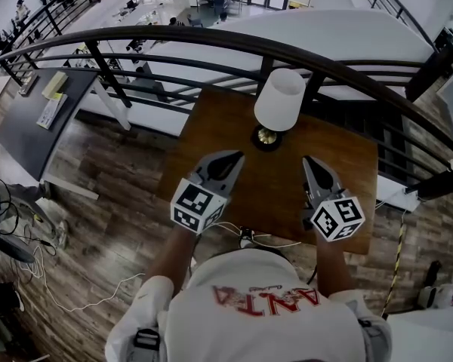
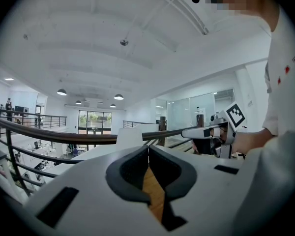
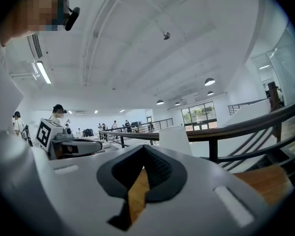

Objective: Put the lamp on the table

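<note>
Looking along my left gripper [image 2: 148, 150], I see its two dark padded jaws pressed together at the tips with nothing caught between them; only a sliver of brown wood shows through the gap lower down. My right gripper [image 3: 144, 152] reads the same way in its own view: jaws fully closed on each other, empty, with the same wood showing beneath them. From the head view both grippers hang side by side over the near half of the square dark-brown wooden table [image 1: 211, 130], apart from each other, noses pointing away from me and touching nothing that I can make out.

Just beyond the two noses, roughly between them and toward the far edge of the table, stands the white-shaded lamp [image 1: 279, 98] with a round black-and-brass base. It sits upright on the tabletop, clear of both grippers. In each gripper view its pale shade rises just past the closed jaw tips, in front of the rail.

Behind the lamp a curved dark metal railing [image 1: 211, 40] runs along the table's far side, and past it the floor drops away to a lower level with desks and people. A thin white cable [image 1: 230, 228] lies at the table's near edge. To my left, on the wood-plank floor [image 1: 113, 202], stands a dark grey desk [image 1: 23, 127] with papers on it.
</note>
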A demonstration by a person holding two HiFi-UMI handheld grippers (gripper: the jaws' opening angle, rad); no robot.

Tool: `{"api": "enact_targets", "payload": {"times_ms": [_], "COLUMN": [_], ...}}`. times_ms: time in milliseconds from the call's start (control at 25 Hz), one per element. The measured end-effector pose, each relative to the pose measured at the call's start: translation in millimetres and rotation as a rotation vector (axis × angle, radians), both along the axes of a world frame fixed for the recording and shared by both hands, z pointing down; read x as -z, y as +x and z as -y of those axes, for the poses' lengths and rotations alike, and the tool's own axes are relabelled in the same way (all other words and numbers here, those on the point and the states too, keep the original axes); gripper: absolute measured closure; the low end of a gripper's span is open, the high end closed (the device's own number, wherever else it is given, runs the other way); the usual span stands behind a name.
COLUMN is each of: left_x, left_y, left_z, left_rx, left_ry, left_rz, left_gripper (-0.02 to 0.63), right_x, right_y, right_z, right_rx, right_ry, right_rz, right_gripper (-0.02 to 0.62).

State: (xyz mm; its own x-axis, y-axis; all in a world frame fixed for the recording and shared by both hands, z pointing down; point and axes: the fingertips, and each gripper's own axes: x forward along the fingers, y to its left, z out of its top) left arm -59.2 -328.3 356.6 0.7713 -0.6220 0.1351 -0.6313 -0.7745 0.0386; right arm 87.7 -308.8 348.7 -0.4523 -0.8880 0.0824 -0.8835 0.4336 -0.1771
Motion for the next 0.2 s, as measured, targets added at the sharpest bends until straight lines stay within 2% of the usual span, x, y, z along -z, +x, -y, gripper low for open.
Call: {"api": "enact_targets", "payload": {"times_ms": [200], "left_x": [0.2], "left_y": [3.9], "left_z": [-1.4], "left_rx": [-0.003], "left_ry": [-0.004], "left_rz": [0.004], "left_gripper": [0.592], "right_x": [1.9], "right_y": [3.1], "right_z": [-1.6], "right_rx": [-0.001], "right_ry": [-0.002], "right_rz": [0.000], "right_gripper": [0.594]}}
